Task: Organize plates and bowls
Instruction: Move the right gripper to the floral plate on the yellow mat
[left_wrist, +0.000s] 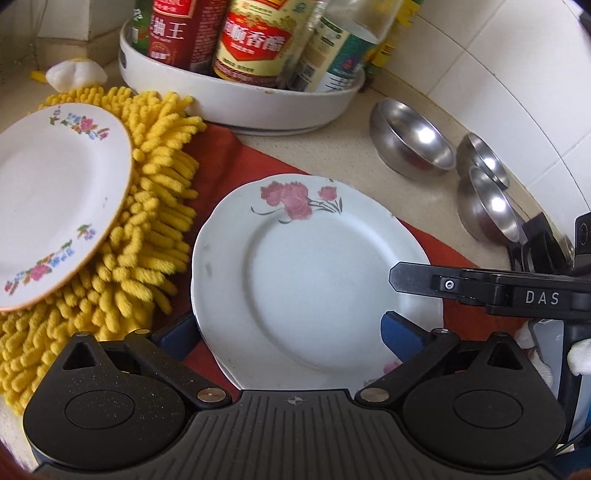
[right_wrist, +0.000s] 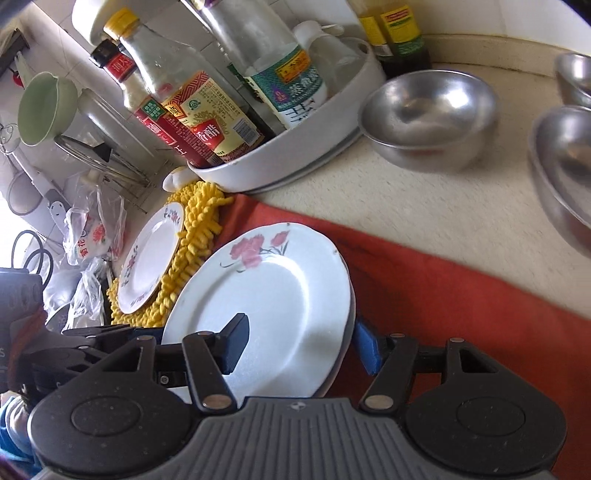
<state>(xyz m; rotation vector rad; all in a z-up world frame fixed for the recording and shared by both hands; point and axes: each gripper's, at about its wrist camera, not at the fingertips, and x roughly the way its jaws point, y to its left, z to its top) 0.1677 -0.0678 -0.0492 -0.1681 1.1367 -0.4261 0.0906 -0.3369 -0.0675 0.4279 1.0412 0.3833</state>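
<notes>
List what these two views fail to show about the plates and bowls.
- Lower plate: both views, only a rim sliver shows; the carnation plate covers it.
- Rightmost steel bowl: right wrist view, cut off by the frame edge.
- Left hand-held gripper: left wrist view, the carnation plate hides its left fingertip, so contact is unclear.

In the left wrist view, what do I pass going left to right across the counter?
Small floral plate → yellow mop pad → rose plate → big steel bowl → two smaller steel bowls.
</notes>
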